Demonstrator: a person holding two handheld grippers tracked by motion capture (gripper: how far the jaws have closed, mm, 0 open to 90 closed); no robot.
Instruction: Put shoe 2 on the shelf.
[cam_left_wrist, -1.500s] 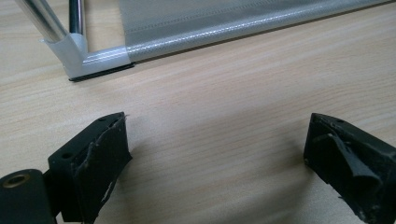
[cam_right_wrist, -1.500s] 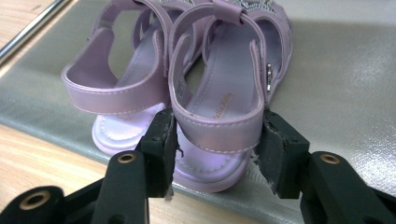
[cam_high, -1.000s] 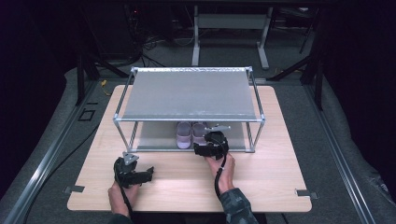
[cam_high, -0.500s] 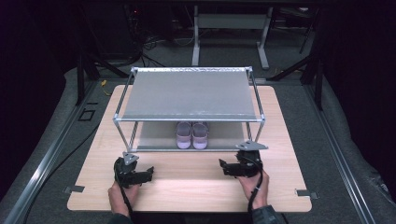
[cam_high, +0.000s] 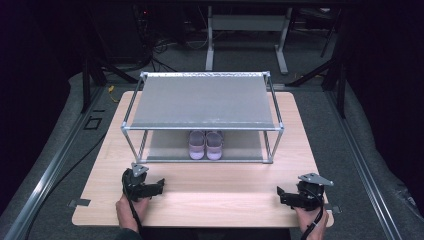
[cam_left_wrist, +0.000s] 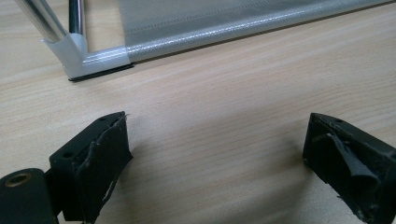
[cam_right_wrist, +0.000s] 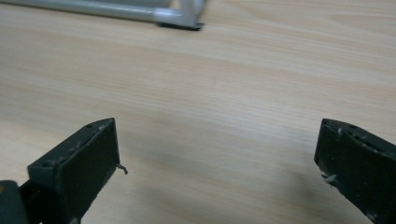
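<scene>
The worktop (cam_high: 200, 192) fills the middle of the high view, and on it stands a two-level shelf rack (cam_high: 202, 102) of grey fabric and metal tubes. On the lower level of the rack, at the centre of the frame, sits a pair of pale purple shoes (cam_high: 205, 145), side by side and touching, with their long axis pointing from the front edge of the rack toward the back.

From both tools the shoes lie upward in the frame and toward the middle. The left tool (cam_high: 161, 185) is at the lower left, near the front left leg of the rack; its own view shows this corner foot (cam_left_wrist: 77, 58) in the upper left. The right tool (cam_high: 281, 194) is at the lower right corner, well apart from the rack. I judge the left one nearer to the shoes.

The jaws of the left tool stand wide apart over bare wood and hold nothing. The jaws of the right tool have just been opening; they are also wide apart, with nothing between them.
</scene>
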